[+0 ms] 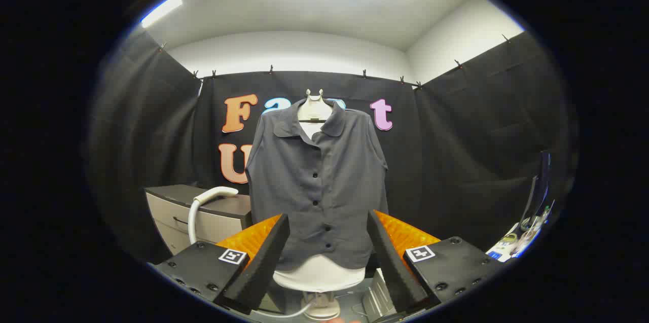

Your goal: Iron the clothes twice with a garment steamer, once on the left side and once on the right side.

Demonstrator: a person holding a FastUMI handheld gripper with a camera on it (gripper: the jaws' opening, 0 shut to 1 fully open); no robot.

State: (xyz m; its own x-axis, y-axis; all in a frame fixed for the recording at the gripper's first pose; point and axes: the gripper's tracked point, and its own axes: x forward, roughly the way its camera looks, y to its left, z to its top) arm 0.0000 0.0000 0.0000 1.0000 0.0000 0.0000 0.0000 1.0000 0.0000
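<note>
Furthest left stands a low cabinet (203,216) with a dark top and pale drawer fronts, set against the black cloth wall of the booth. On its top rests the white head of the garment steamer (215,195), lying on its side, with its white hose (192,224) curving down in front of the drawer fronts. Just beside the cabinet, toward the middle, a dark grey shirt (317,181) hangs buttoned on a white dress form (319,275) — collar open at the top, a row of dark buttons down the front, the hem ending above the form's bare white lower part. The form stands on a pale round base (320,308), and a thin white cord runs to that base from the left. The tongs (329,257) are released: the two fingers stand spread wide apart, holding nothing, with the lower part of the shirt and the form seen between them, some way beyond their tips. The steamer lies off to the left of the left finger, untouched. Far to the right, past the right finger, a few small items lie blurred at the foot of the cloth wall — too small to tell what they are
</note>
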